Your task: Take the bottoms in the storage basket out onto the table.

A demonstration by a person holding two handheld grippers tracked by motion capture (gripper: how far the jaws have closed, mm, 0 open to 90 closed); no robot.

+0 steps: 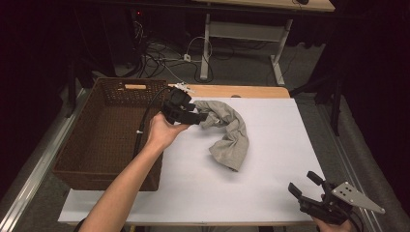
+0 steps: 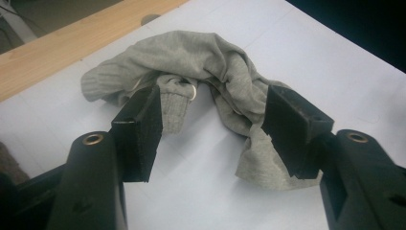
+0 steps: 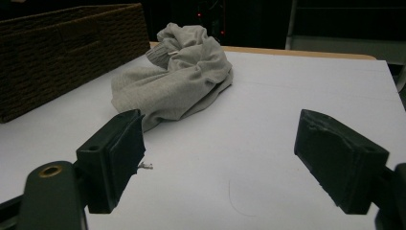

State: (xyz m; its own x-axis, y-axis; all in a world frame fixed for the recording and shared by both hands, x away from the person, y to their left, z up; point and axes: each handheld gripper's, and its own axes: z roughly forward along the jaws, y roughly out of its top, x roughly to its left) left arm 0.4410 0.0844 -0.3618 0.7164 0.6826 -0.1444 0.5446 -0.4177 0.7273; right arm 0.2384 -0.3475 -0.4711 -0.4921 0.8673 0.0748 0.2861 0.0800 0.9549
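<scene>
White tabletop [image 1: 270, 159] under our claws, dark room with cables beyond, our left claw [image 2: 213, 124] wide open astride the grey garment [image 1: 227, 130], right claw [image 3: 220, 163] wide open, empty, wicker basket [image 1: 111, 130] at left

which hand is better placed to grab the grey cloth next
Left. The left tool is open right at the end of the grey cloth nearest the basket, jaws either side of a fold. The right tool sits open near the table's front edge, well away.
</scene>
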